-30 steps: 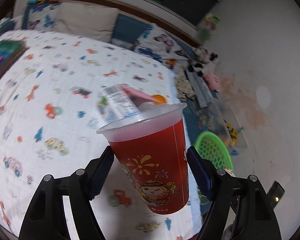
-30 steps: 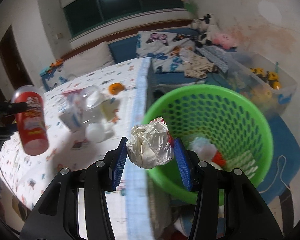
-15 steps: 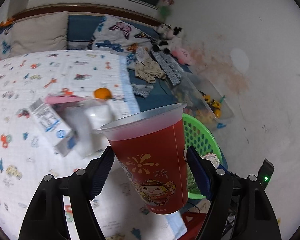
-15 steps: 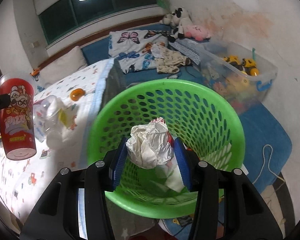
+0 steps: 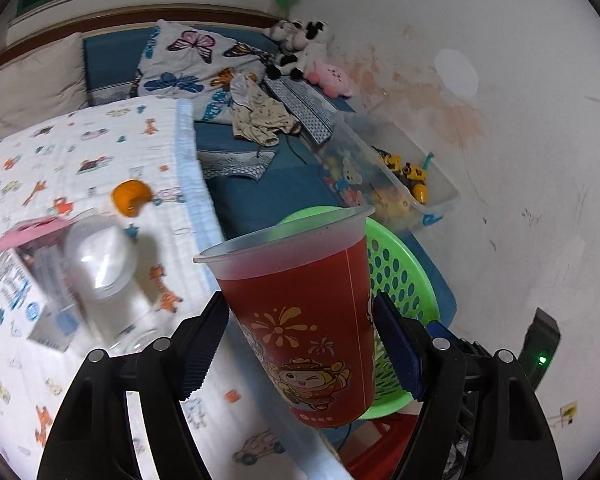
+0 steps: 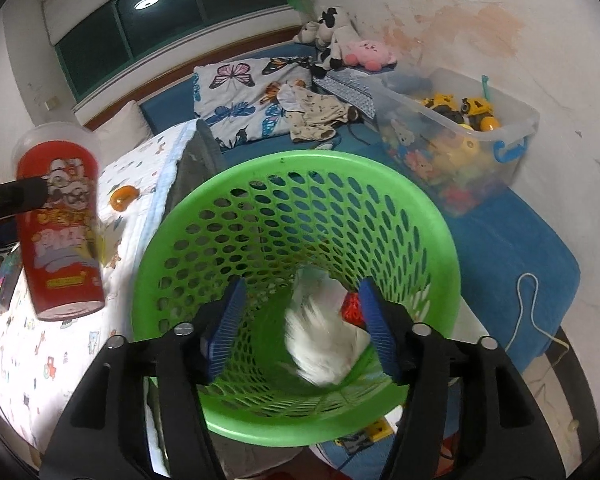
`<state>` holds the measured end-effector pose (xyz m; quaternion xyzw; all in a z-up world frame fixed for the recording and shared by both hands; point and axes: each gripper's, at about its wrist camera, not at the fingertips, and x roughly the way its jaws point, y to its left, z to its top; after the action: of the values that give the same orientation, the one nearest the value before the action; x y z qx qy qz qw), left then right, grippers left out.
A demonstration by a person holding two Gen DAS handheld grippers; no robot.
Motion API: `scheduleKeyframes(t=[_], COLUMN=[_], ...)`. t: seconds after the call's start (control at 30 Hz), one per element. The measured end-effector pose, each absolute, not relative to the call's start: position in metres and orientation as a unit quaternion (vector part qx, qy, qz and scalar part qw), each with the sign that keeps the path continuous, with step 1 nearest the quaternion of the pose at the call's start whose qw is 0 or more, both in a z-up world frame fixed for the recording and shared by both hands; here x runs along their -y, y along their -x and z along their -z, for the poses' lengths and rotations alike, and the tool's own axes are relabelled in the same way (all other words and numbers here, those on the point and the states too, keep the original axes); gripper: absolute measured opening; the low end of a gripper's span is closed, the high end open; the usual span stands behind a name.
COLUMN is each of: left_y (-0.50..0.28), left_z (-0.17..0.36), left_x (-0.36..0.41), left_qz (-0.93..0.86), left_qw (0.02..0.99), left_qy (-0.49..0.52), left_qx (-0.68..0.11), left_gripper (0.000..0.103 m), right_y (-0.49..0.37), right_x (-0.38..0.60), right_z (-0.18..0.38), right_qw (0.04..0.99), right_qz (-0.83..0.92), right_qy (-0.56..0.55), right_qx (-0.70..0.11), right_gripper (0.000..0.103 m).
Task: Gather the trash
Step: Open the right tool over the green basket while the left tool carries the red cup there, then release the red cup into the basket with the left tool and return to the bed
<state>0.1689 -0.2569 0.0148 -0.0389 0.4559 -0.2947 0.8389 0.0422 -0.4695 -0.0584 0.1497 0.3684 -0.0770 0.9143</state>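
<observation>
Covering the bed (image 5: 100,148) is a white quilt printed with small cartoon vehicles, edged in pale blue, with a dark window above the headboard at twelve o'clock. The left gripper (image 5: 300,340) is clamped on a tilted red plastic cup with a cartoon print (image 5: 304,320), held above the bed's edge. On the quilt at nine o'clock lie a clear plastic bottle (image 5: 100,264), a small carton (image 5: 24,280) and an orange ball (image 5: 130,196). The right gripper (image 6: 300,324) hangs over the green perforated plastic basket (image 6: 440,232), its jaws opening; the white crumpled paper wad (image 6: 320,344), blurred, sits loose between them inside the basket. A clear toy bin (image 6: 512,128) stands at two o'clock against the stained wall.
</observation>
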Motion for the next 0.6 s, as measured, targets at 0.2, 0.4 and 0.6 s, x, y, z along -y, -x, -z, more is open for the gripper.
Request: scheduleKeyframes(t=[0.2,0.4,0.6], left_y=[-0.176,-0.179,-0.177], left_z=[-0.002,0.01,0.016], left_x=[0.282,0.3,0.309], left_qz=[0.301,0.302,0.309], left_qw=[0.832,0.83,0.825], left_qy=[0.019,-0.003,-0.013], left_qx=[-0.465,-0.47,-0.473], left_gripper=[0.072,0.072,0.072], right_y=[-0.033,-0.026,-0.021], right_x=[0.474,0.476,0.478], right_z=[0.056,0.057,0.055], right_qw=[0.916,0.916,0.917], right_qz=[0.081,0.08,0.079], right_qy=[-0.153,-0.158,-0.163], right_qx=[-0.362,-0.361,-0.356], right_gripper=[0.068,0.068,0.068])
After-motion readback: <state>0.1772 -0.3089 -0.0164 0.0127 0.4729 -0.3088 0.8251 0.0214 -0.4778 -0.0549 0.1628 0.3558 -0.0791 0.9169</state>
